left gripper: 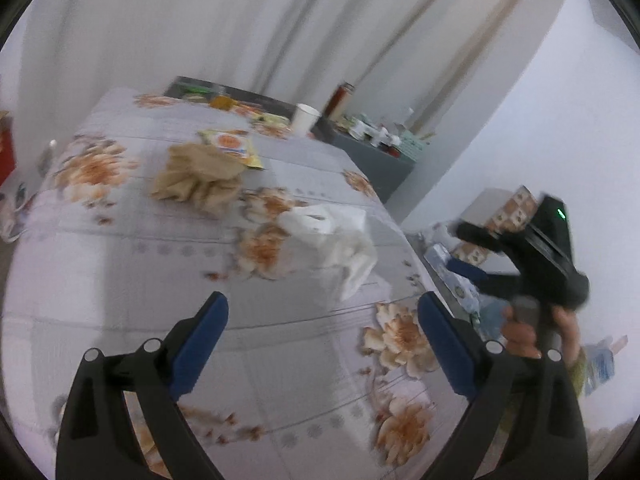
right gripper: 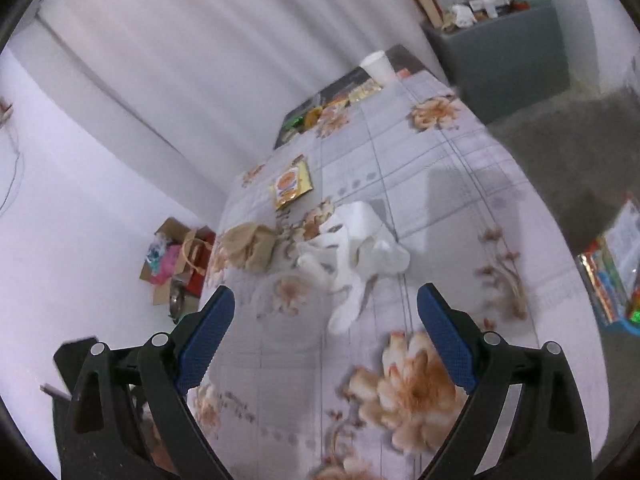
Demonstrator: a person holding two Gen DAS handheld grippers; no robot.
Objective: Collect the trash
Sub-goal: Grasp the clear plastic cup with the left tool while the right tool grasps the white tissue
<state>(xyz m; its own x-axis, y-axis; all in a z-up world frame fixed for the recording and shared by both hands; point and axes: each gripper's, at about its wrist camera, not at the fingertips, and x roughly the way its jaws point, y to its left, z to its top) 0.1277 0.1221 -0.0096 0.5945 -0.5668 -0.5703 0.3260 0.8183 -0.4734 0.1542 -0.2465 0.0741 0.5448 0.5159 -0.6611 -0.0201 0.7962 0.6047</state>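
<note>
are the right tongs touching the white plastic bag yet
Apart. The right wrist view shows open right tongs with bare tablecloth between each pad and the white plastic bag.

Tablecloth (right gripper: 452, 208): grey grid, orange-cream flowers. On it: white bag (right gripper: 360, 248), tan crumpled paper (right gripper: 248, 246), yellow-orange packet (right gripper: 292, 182), white cup (right gripper: 378, 66). Pads (right gripper: 208, 340): blue.

White paper cup (right gripper: 379, 65) on floral tablecloth (right gripper: 440, 208), grey cabinet (right gripper: 508, 56) beyond.

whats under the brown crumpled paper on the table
The brown crumpled paper lies on the flowered tablecloth, its far edge overlapping the yellow snack packet. Anything beneath the heap itself is hidden.
</note>
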